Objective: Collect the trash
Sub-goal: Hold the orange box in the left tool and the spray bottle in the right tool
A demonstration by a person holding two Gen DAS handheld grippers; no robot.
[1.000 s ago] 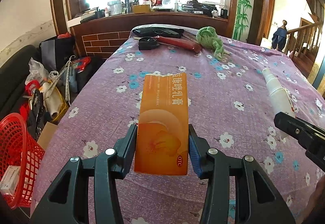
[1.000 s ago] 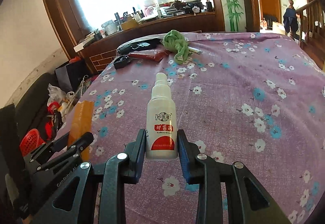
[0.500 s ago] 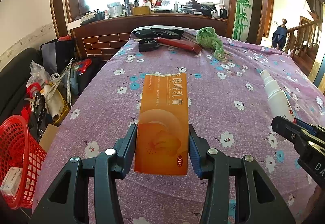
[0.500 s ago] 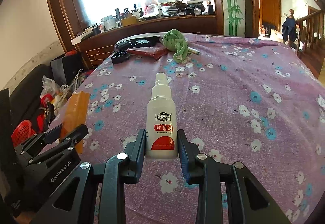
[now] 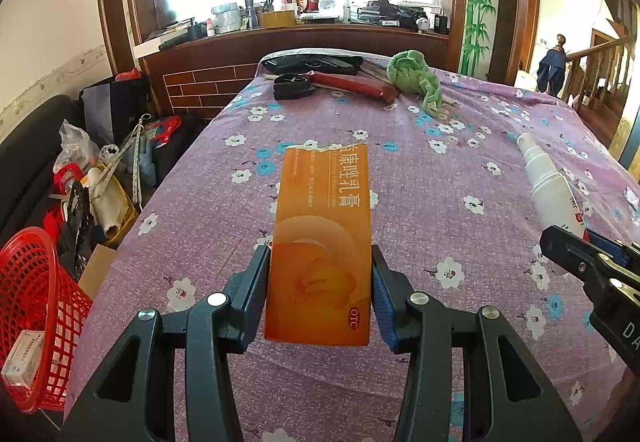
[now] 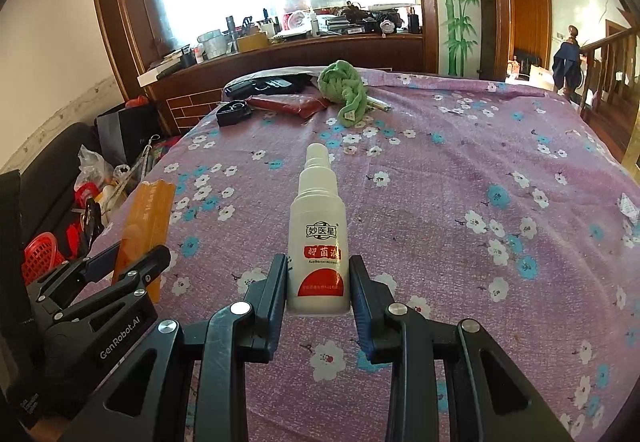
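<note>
My left gripper [image 5: 319,282] is shut on an orange medicine box [image 5: 322,238] with a torn far end, held above the purple flowered tablecloth [image 5: 460,169]. My right gripper [image 6: 319,290] is shut on a white spray bottle [image 6: 320,238] with a red label, nozzle pointing away. The bottle [image 5: 550,189] and right gripper show at the right of the left wrist view; the box [image 6: 146,226] and left gripper show at the left of the right wrist view. A red mesh basket [image 5: 36,318] stands on the floor left of the table, holding a small white box [image 5: 22,356].
At the table's far end lie a green cloth [image 5: 416,79], a red pouch [image 5: 356,85], a black case [image 5: 292,86] and a dark flat object [image 5: 316,62]. Bags and clutter [image 5: 100,177] crowd the floor at left. A wooden ledge [image 5: 304,29] and stairs [image 5: 596,81] lie beyond.
Both grippers have lifted and drawn back a little with their objects held; the right gripper has shifted closer to the left one. The grips have not changed.
</note>
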